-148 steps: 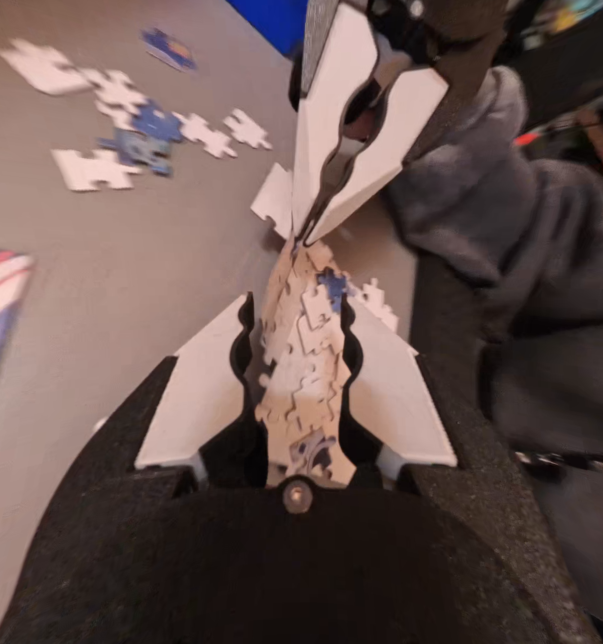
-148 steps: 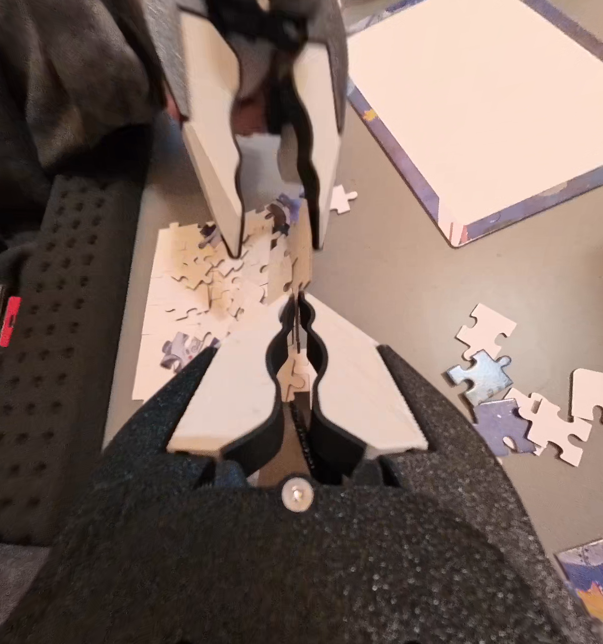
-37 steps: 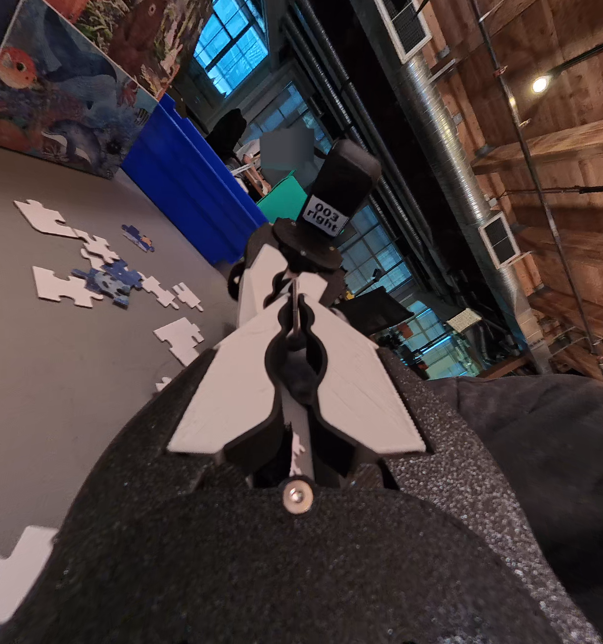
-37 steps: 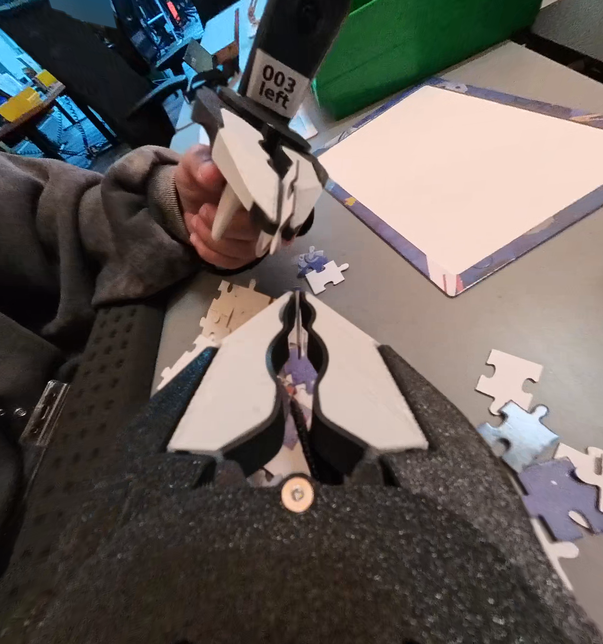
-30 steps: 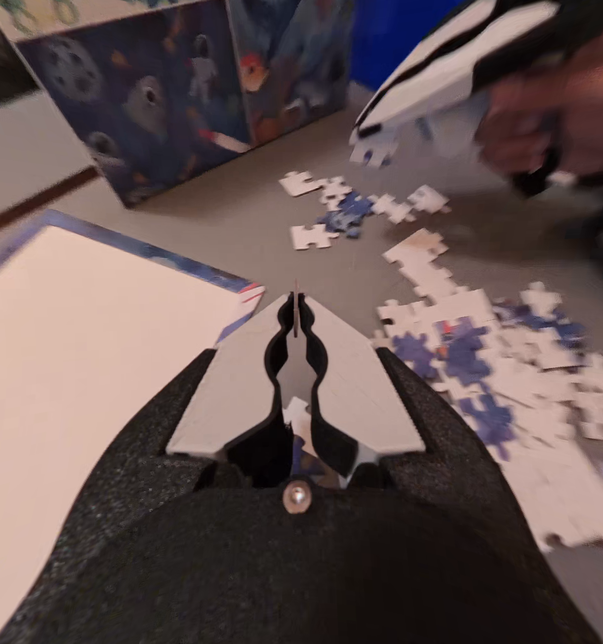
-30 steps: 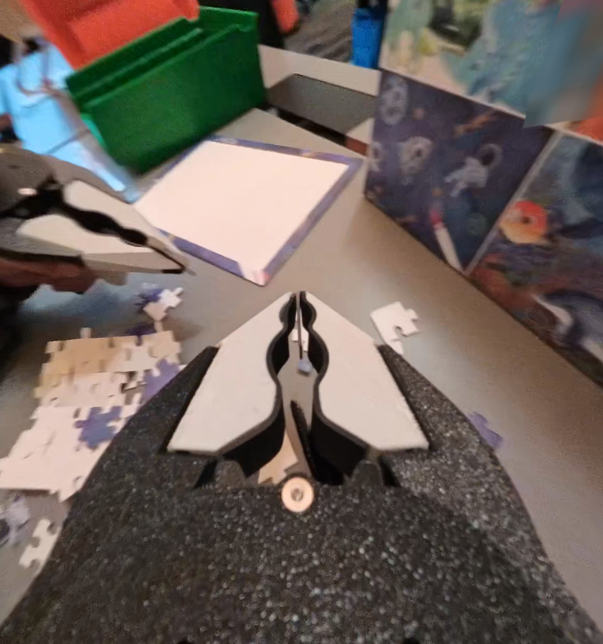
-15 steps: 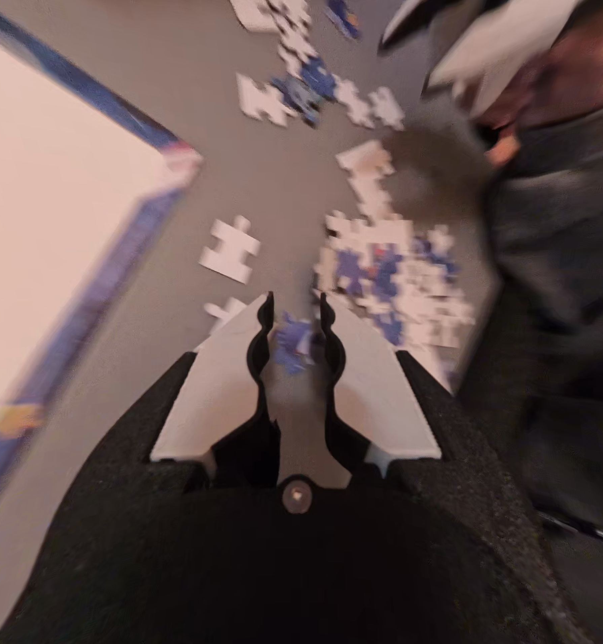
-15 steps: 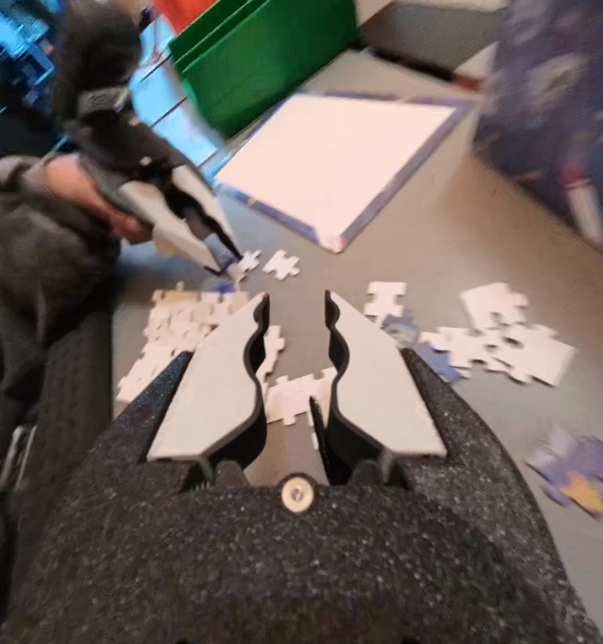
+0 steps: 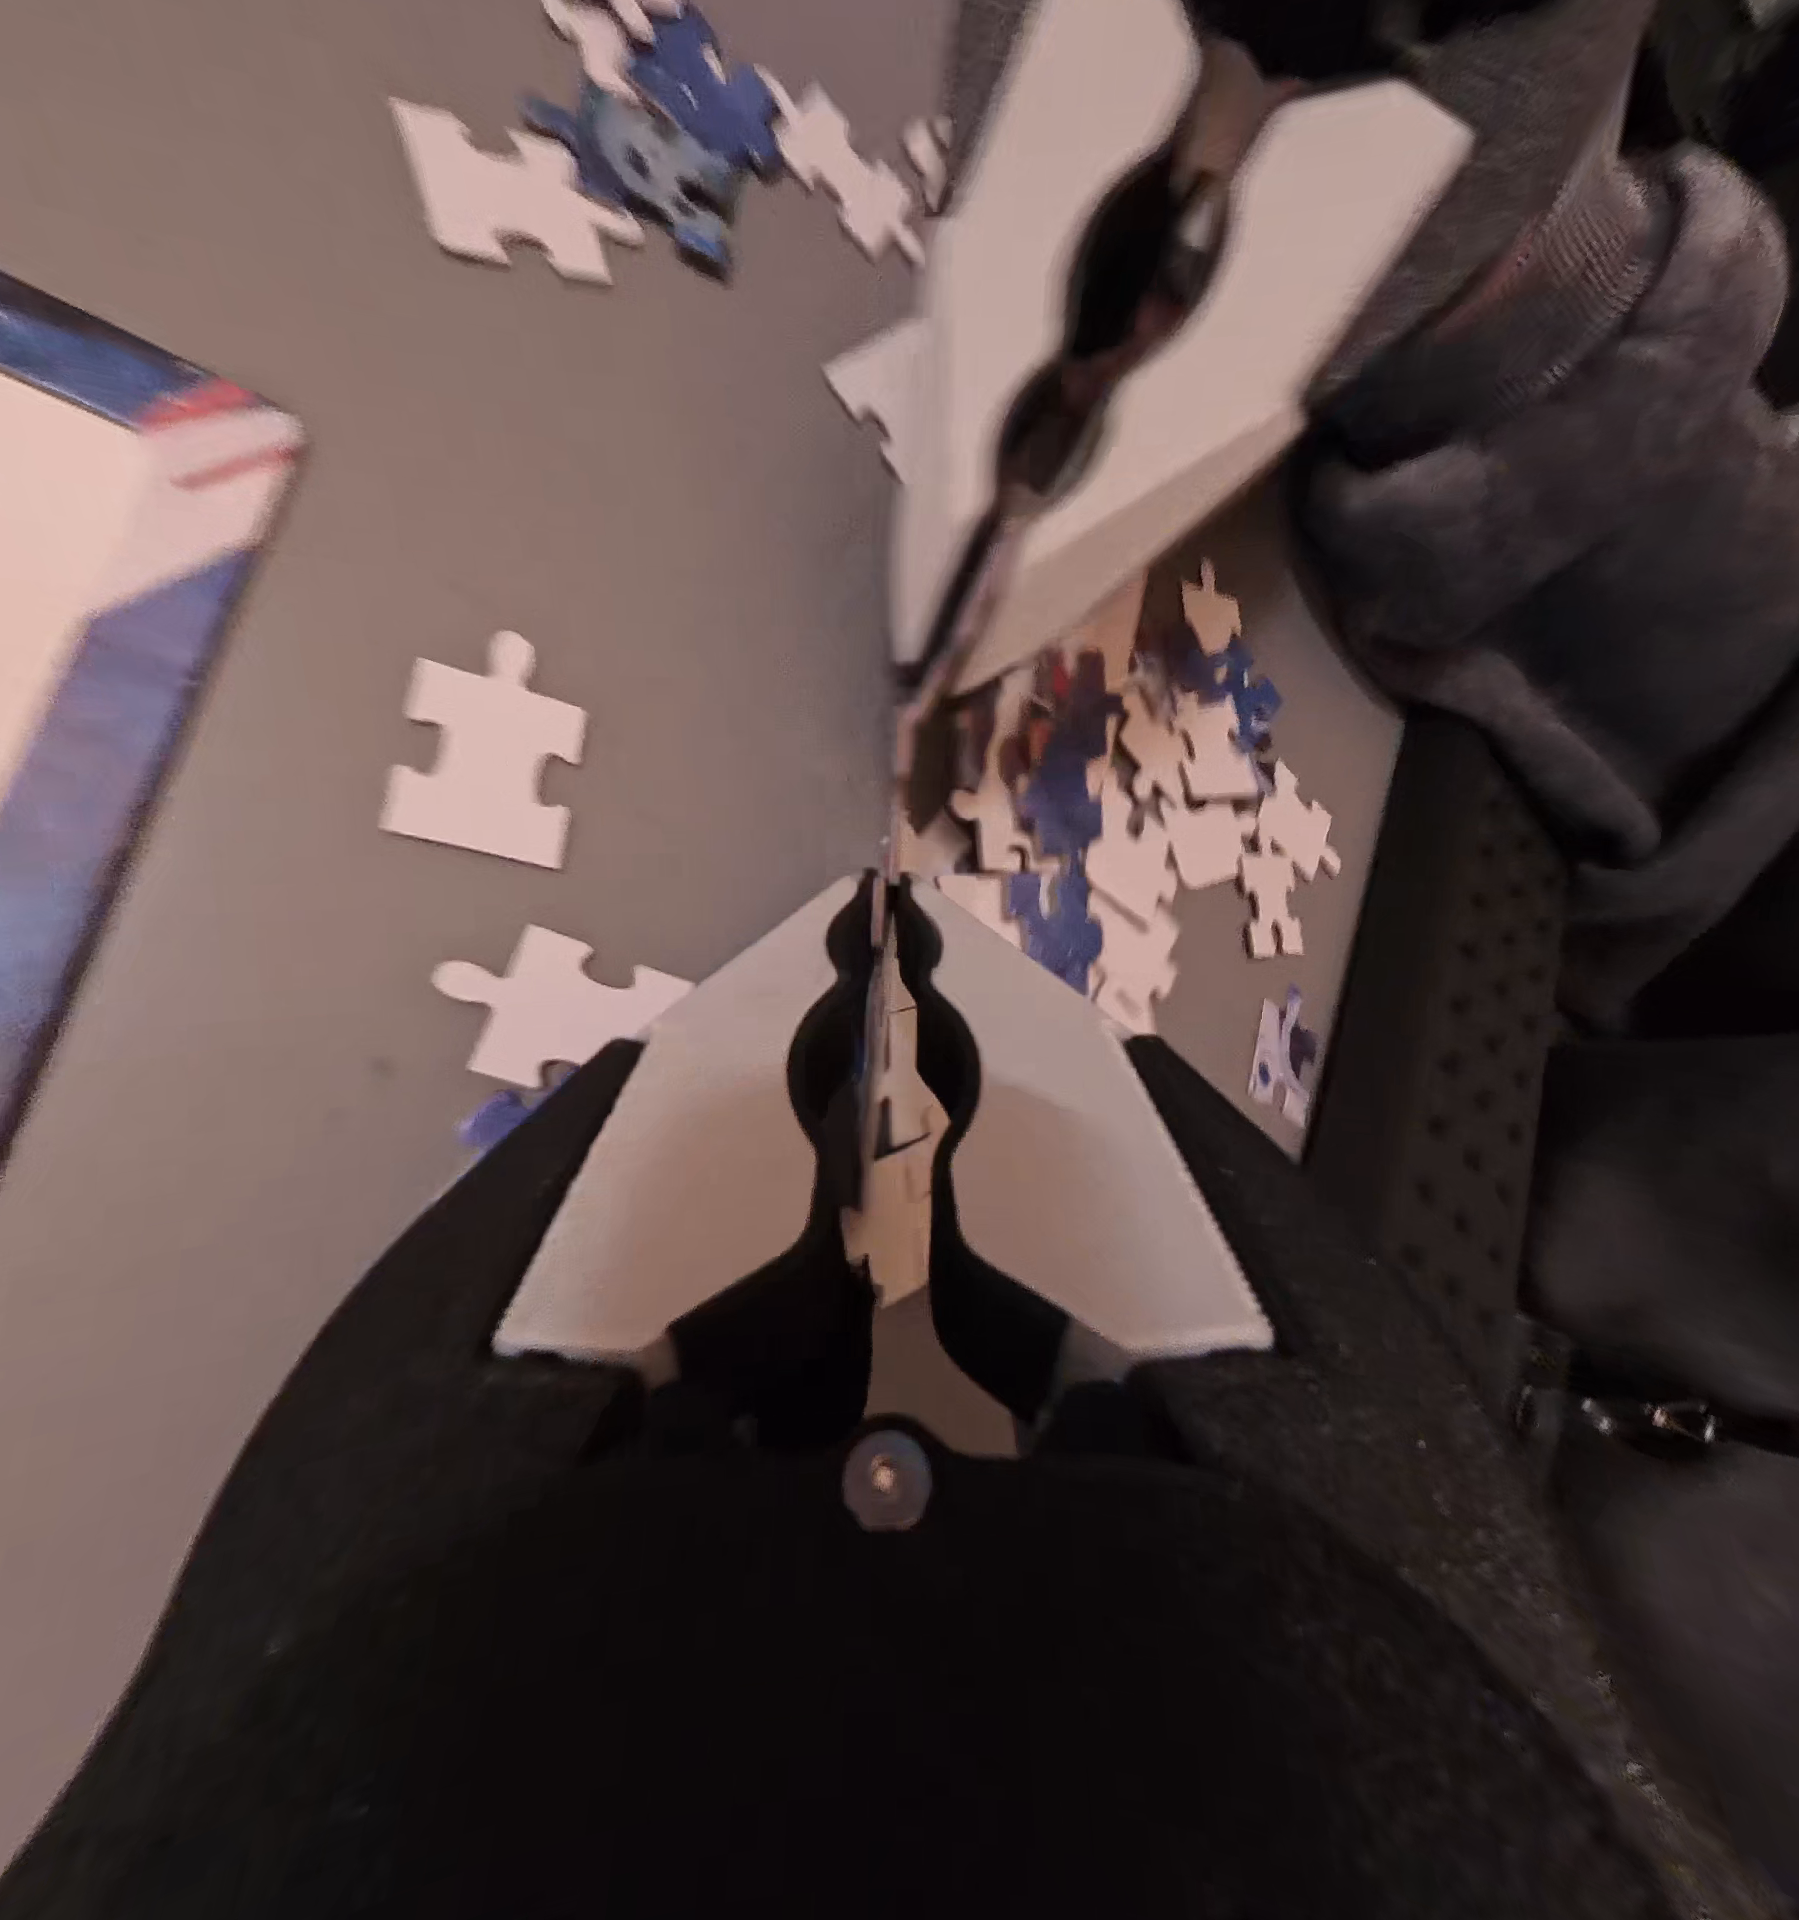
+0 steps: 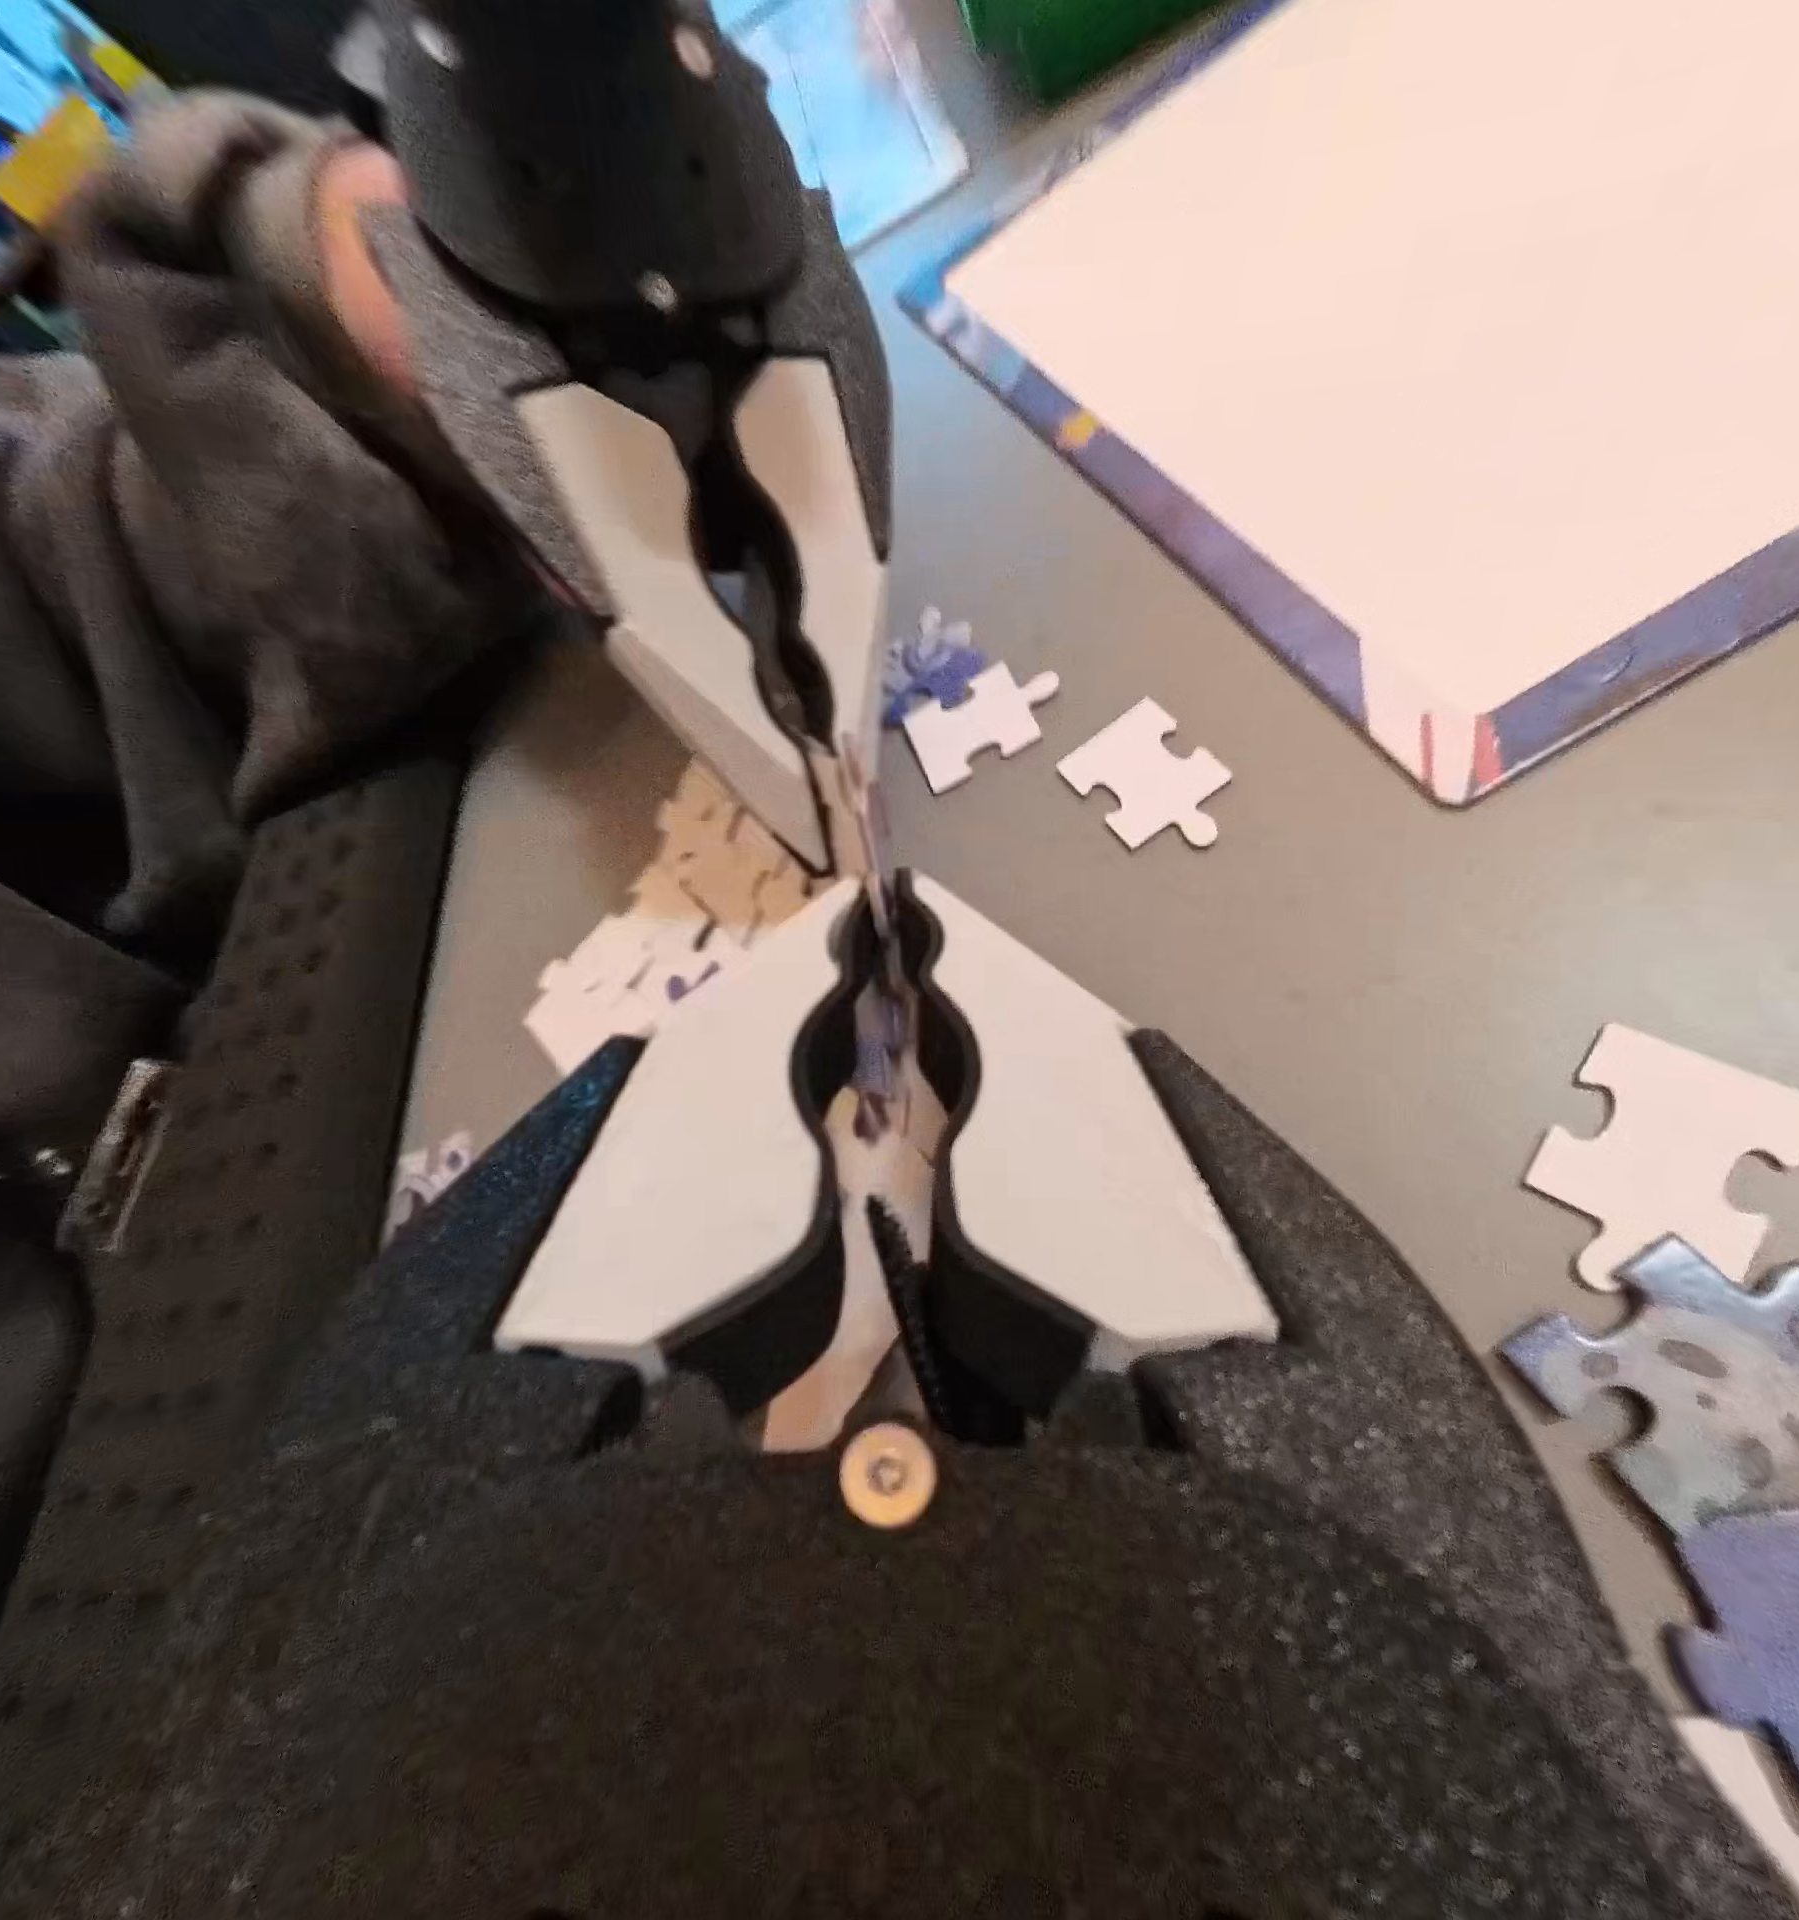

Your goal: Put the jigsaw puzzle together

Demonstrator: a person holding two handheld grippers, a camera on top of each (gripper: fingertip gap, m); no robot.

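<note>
Both grippers meet tip to tip above the grey table (image 9: pixel 666 540). The left gripper (image 9: pixel 887 883) has its fingers pressed together on a puzzle piece (image 9: pixel 887 1143) held edge-on, blue on one face, pale on the other. The right gripper (image 10: pixel 879 883) is likewise clamped tight on a piece of its own (image 10: pixel 879 1039), bluish and standing on edge between the pads. The two held edges look to be touching or just apart; the blur makes it hard to tell.

Beyond the left fingertips and to their right lies the joined cluster (image 9: pixel 1113 790) of pale and blue pieces, near the table edge. To their left lie two blank loose pieces (image 9: pixel 484 753), and farther left the box lid (image 9: pixel 53 582). Ahead of them sits another small group (image 9: pixel 656 156). A grey sleeve (image 9: pixel 1601 436) fills the right side.
</note>
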